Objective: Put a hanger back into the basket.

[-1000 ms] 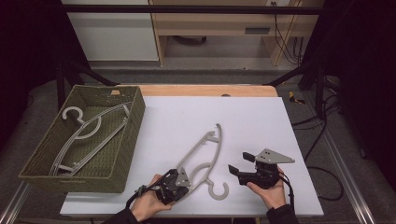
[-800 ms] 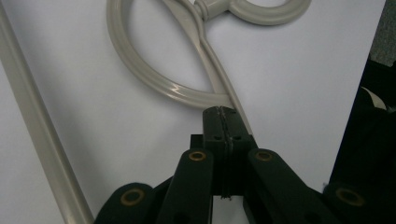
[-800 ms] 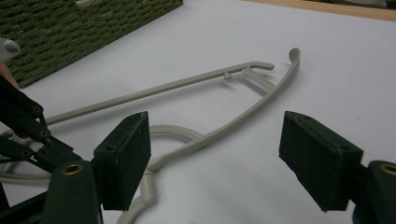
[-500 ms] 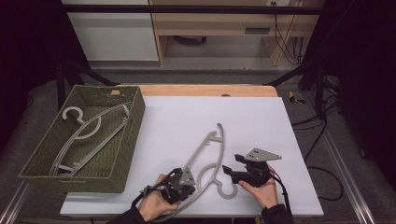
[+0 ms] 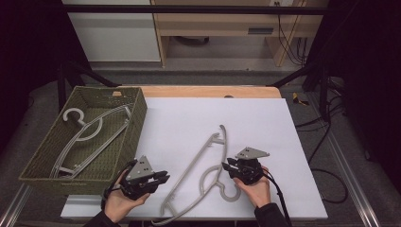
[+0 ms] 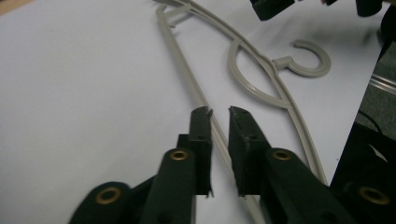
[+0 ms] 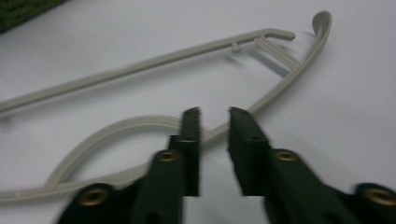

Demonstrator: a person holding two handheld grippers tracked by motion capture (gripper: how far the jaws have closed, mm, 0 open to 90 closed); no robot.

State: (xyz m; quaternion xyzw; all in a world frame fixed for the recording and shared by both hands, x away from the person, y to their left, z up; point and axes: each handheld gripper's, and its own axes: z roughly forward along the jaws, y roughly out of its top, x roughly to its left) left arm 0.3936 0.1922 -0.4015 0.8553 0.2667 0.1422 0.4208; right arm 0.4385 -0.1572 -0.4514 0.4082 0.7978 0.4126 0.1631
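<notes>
1. hanger [image 5: 203, 177] lies flat near the desk's [image 5: 265, 123] front edge, long axis diagonal.
2. right gripper [image 5: 232, 166], jaws just closing, clenched on its shoulder.
3. left gripper [image 5: 163, 177], jaws just easing apart, released; bar between them.

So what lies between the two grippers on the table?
In the high view, the grey hanger lies on the white table between the left gripper and the right gripper.
</notes>
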